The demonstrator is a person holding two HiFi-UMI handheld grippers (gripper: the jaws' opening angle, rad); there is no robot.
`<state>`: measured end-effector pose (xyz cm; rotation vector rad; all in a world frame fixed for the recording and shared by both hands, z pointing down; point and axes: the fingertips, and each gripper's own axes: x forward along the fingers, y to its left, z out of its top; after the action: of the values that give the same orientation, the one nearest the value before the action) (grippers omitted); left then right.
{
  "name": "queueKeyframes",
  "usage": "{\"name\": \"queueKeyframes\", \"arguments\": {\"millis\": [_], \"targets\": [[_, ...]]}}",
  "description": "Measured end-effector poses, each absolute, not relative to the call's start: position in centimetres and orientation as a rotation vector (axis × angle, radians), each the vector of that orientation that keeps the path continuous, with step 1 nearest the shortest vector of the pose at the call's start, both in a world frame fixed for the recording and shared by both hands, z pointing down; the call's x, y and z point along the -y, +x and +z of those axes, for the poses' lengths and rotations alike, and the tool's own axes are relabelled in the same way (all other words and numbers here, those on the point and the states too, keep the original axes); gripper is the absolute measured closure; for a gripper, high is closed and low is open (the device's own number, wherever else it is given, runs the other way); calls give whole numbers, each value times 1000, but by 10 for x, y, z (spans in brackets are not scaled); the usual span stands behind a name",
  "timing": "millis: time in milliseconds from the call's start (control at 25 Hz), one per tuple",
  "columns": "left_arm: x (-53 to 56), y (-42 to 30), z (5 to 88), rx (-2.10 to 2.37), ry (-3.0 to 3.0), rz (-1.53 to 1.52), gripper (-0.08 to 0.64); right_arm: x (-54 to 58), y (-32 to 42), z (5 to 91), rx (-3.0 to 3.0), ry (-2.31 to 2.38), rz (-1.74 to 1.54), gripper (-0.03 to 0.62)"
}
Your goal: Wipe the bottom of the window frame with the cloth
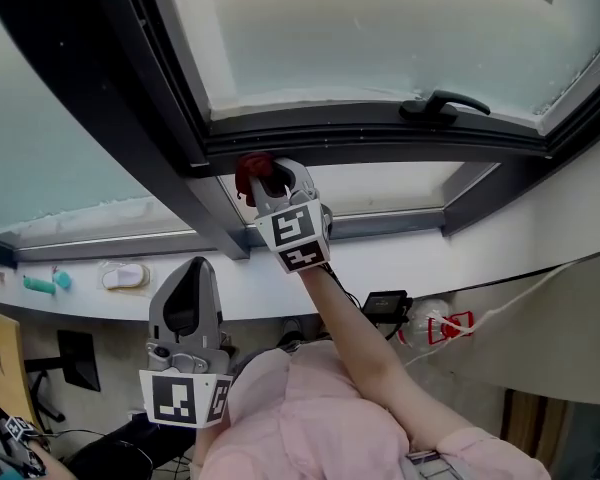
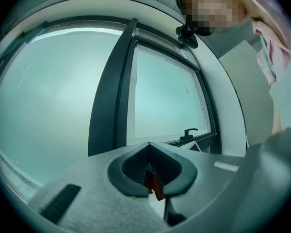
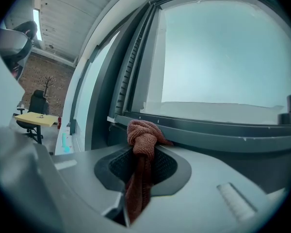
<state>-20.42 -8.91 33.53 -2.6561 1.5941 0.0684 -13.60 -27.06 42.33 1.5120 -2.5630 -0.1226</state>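
Observation:
My right gripper is raised to the dark window frame and is shut on a knotted red cloth. The cloth is against the frame's bottom rail near its left corner. In the right gripper view the cloth bulges out past the right gripper's jaws, right at the bottom rail. My left gripper hangs lower, below the sill, shut and holding nothing. The left gripper points up at the window, and a sliver of red shows beyond its tips.
A black window handle sits on the bottom rail to the right. The white sill carries a teal object and a white object. A black adapter and a plastic bottle lie below, with a cord alongside.

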Motion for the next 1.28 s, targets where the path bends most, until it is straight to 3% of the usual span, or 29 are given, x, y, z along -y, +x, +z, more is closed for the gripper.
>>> {"name": "queueKeyframes", "arguments": {"millis": [1280], "targets": [[93, -151, 332, -1470, -2721, 85, 566, 263, -26, 424, 2425, 1703, -101, 523]]}}
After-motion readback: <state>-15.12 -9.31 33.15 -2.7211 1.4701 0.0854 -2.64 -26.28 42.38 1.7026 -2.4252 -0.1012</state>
